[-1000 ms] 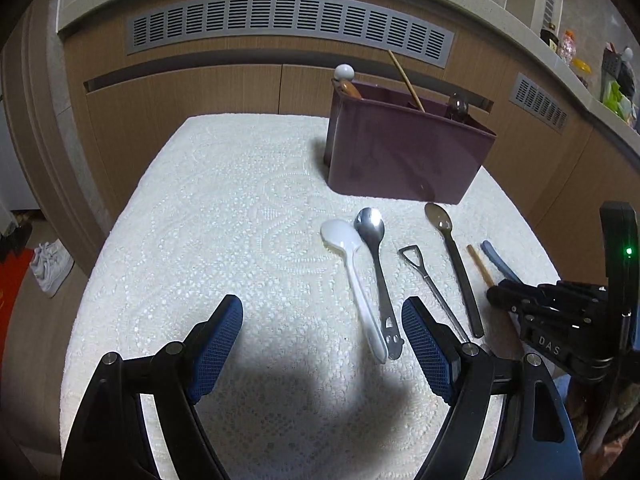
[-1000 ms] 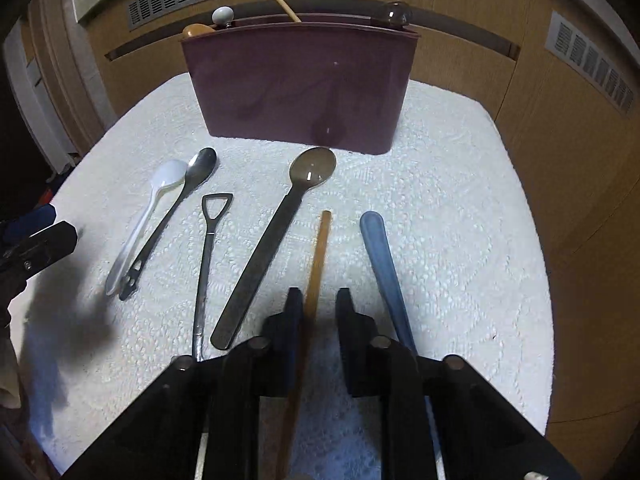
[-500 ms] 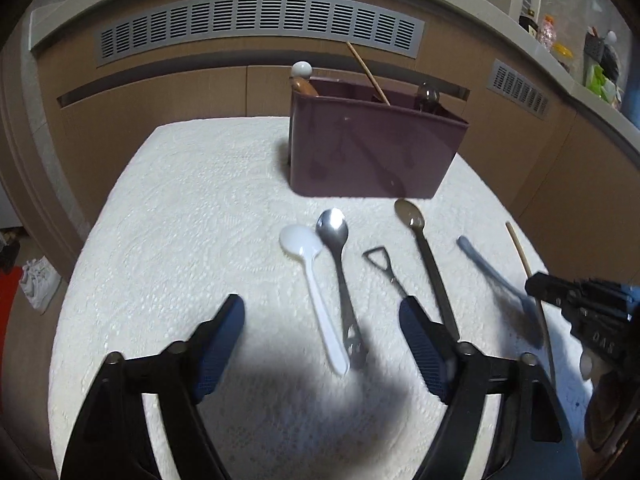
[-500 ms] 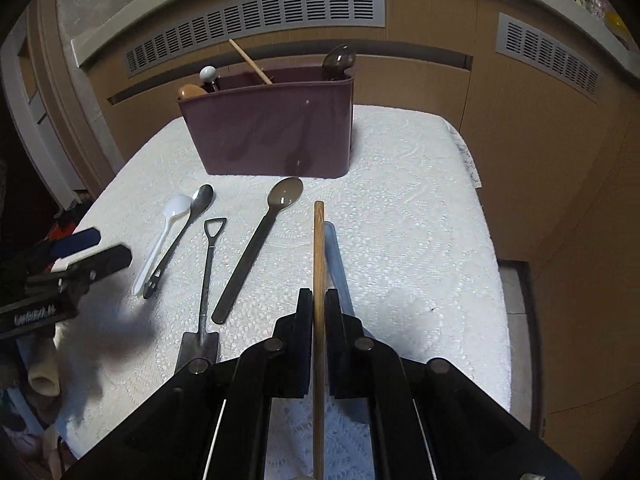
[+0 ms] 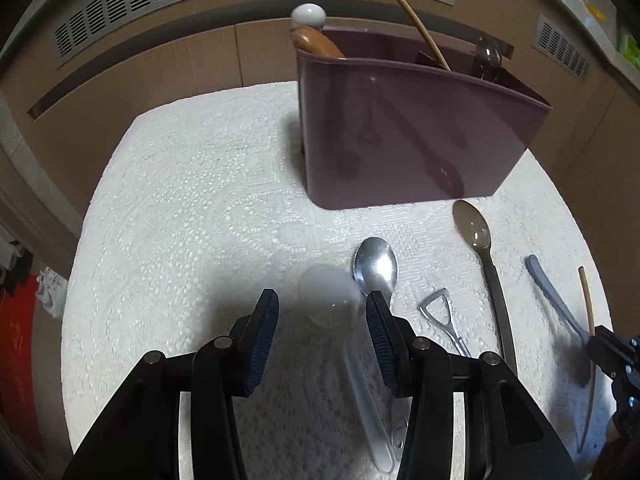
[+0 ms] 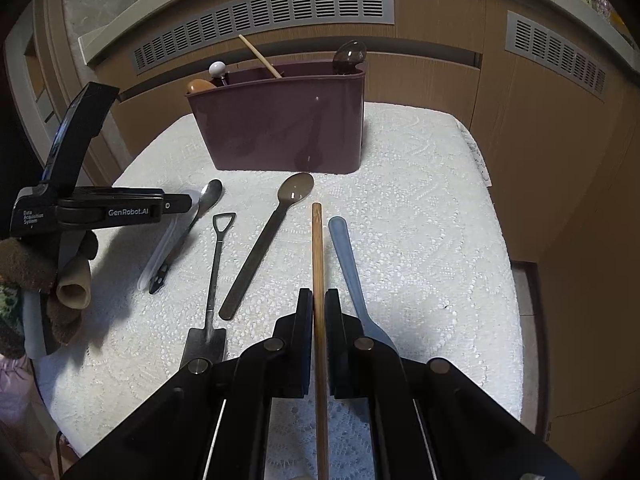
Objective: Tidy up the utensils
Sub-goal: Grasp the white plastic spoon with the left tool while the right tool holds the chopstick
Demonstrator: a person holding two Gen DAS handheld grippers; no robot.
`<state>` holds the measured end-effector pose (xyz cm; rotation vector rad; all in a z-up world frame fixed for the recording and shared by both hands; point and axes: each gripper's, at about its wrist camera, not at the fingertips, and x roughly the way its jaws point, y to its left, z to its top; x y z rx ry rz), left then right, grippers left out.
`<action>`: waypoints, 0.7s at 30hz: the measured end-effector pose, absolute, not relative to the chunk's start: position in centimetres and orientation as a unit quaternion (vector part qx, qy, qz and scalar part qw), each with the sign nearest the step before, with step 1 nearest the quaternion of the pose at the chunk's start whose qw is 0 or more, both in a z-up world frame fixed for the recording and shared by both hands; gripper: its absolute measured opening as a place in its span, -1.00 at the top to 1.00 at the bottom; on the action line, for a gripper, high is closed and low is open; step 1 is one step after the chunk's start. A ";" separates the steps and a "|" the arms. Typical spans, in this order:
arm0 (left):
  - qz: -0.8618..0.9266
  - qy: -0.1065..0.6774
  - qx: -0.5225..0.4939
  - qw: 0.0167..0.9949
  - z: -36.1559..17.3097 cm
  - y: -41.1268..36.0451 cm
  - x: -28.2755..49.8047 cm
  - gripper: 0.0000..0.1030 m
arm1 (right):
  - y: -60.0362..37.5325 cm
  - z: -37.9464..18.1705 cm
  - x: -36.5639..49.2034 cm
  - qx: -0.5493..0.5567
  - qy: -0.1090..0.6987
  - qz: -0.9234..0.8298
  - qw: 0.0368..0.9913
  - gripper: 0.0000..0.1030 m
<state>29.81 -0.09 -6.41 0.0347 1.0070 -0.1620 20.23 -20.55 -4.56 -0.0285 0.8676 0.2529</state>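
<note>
A maroon utensil holder (image 5: 416, 128) (image 6: 280, 120) stands at the back of the white lace-covered table (image 5: 180, 200), holding several utensils. My left gripper (image 5: 322, 312) is open, low over the table, its pads either side of the white plastic spoon (image 5: 360, 380). A steel spoon (image 5: 376, 268) lies just beside it. My right gripper (image 6: 318, 312) is shut on a wooden chopstick (image 6: 317, 248) and holds it above the table. A dark long spoon (image 6: 268, 240), a small shovel-shaped spoon (image 6: 214, 280) and a grey-blue utensil (image 6: 348, 264) lie on the cloth.
Wooden cabinets with grey vents (image 6: 264, 16) rise behind the table. The table's right edge (image 6: 508, 280) drops to the floor. The left gripper's body (image 6: 92, 212) shows at the left in the right wrist view.
My left gripper has moved forward and down around the white spoon, its jaws narrower. My right gripper has lifted the chopstick off the cloth.
</note>
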 end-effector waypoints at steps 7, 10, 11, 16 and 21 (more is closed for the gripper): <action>-0.082 0.485 0.019 0.870 -7.2 -0.6 30.5 0.12 | -20.3 -4.7 20.3 -0.018 0.422 0.125 0.898 0.90; -0.082 0.479 0.018 0.874 -7.4 -0.3 30.6 0.29 | -20.2 -4.6 20.3 -0.019 0.422 0.125 0.898 0.90; -0.084 0.477 0.018 0.875 -7.3 -0.2 30.4 0.29 | -20.2 -4.6 20.4 -0.019 0.422 0.125 0.898 0.90; -0.114 0.450 0.002 0.886 -6.1 0.2 28.2 0.30 | -19.9 -4.1 20.3 -0.023 0.417 0.126 0.900 0.90; -0.123 0.405 -0.011 0.906 -3.9 0.9 24.5 0.29 | -19.8 -3.3 20.0 -0.024 0.408 0.129 0.903 0.90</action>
